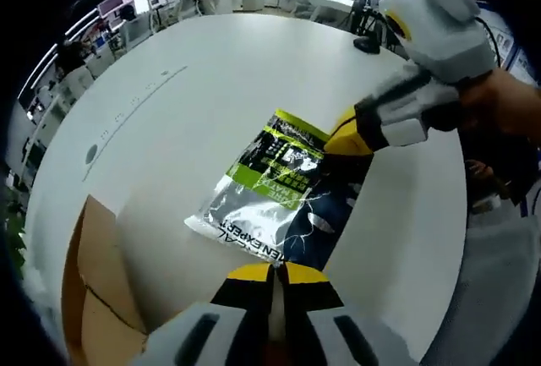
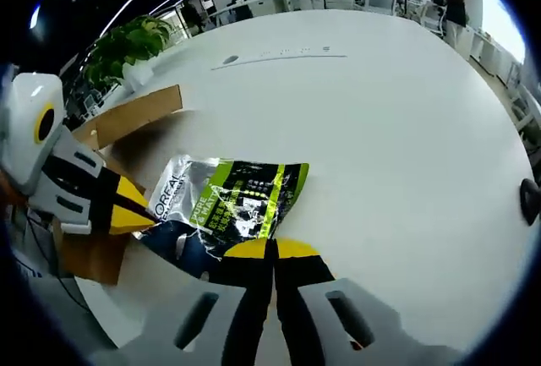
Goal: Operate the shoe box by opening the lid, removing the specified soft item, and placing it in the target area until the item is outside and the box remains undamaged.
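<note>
- Left gripper [image 1: 272, 271] reaches forward low over the white bench [image 1: 211, 79], its yellow-tipped jaws drawn together with only a thin slit between them, the tips at the near edge of the soft packet [image 1: 275, 193]; whether they pinch that edge cannot be told.
- Right gripper [image 2: 275, 252] comes at the packet [image 2: 232, 201] from the opposite end, jaws likewise closed to a thin slit, tips at the packet's green end; an actual pinch on the film cannot be told.
- From the left gripper view, the right gripper [image 1: 342, 139] enters from the right, held by a person's hand [image 1: 499, 100], its yellow tip touching the packet's far corner.
- From the right gripper view, the left gripper [image 2: 127, 214] enters from the left, its yellow tip against the packet's silver end.
- Lying flat on the bench between the two grippers, the packet is silver, green and dark blue, outside the box.
- Cardboard shoe box [image 1: 97, 290] sits just left of the left gripper with its flap [image 2: 135, 112] raised, close beside the packet.
- Beyond the right gripper's left side stands a leafy plant [image 2: 127, 49]; office desks and people are far behind the bench.
</note>
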Tool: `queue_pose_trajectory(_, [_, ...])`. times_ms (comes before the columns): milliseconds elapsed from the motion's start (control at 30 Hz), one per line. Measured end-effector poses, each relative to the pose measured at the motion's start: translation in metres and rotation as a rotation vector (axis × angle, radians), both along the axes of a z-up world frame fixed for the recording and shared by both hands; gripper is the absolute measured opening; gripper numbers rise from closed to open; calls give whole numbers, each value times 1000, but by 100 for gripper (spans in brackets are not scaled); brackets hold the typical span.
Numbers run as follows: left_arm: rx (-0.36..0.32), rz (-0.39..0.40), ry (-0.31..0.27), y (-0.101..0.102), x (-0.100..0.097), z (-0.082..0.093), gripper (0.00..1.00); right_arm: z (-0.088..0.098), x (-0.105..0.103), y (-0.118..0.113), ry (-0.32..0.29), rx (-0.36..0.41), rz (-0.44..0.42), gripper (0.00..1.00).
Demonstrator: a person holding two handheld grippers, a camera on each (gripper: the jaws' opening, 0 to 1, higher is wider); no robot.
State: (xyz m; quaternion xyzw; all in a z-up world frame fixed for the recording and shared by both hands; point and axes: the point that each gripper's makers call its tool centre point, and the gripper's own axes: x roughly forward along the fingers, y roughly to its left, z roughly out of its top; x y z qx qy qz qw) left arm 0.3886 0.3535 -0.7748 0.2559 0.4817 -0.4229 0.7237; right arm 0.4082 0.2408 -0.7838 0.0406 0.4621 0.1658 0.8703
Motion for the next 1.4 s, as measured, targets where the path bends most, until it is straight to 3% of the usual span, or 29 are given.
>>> queue_pose_trajectory(300, [8,-25,-22,2,1,-3,5,-3,-1,-5,-14,4,-16,0])
queue_pose_trajectory(467, [12,-47,-53,2,-1,3,15,-4,0,-6,-23,1,-15,1])
queue_pose_trajectory(600, [-1,-60,-88,3,0,13,17,-4,2,-7,-36,-22,3,3])
queue_pose_trajectory(1033, [-175,101,-117,15,2,57,25,0,0,-19,-66,-75,14,6])
queue_pose_trajectory(1400, [-226,160,-155,32,-1,78,30,18,-6,-28,-108,-86,20,11])
